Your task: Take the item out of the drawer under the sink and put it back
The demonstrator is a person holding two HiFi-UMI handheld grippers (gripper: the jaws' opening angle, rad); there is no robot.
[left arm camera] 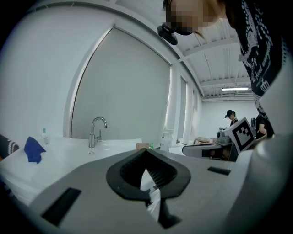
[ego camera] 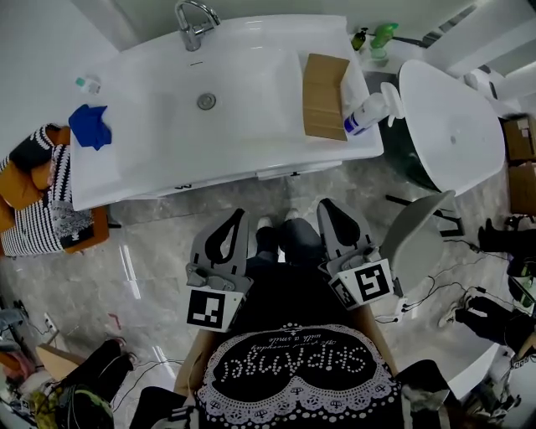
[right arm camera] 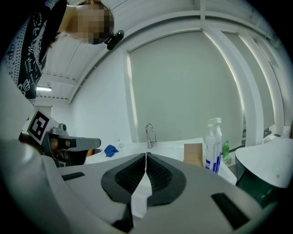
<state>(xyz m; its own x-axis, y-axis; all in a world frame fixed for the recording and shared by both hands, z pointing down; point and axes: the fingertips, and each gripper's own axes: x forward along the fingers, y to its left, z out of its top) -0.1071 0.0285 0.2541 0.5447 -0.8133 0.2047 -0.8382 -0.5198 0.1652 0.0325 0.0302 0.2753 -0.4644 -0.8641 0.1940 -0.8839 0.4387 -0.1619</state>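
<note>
The white sink counter stands ahead of me, with the faucet at its back. Under its front edge only a thin strip of the drawer front shows; what is inside is hidden. My left gripper and right gripper hang side by side a little short of that edge, over the floor, pointing at the counter. In the left gripper view the left gripper is shut with nothing in it. In the right gripper view the right gripper is shut too and holds nothing.
On the counter lie a blue cloth, a small bottle, a cardboard box and a spray bottle. A white round fixture and a grey chair stand at the right. A basket with striped cloth is left.
</note>
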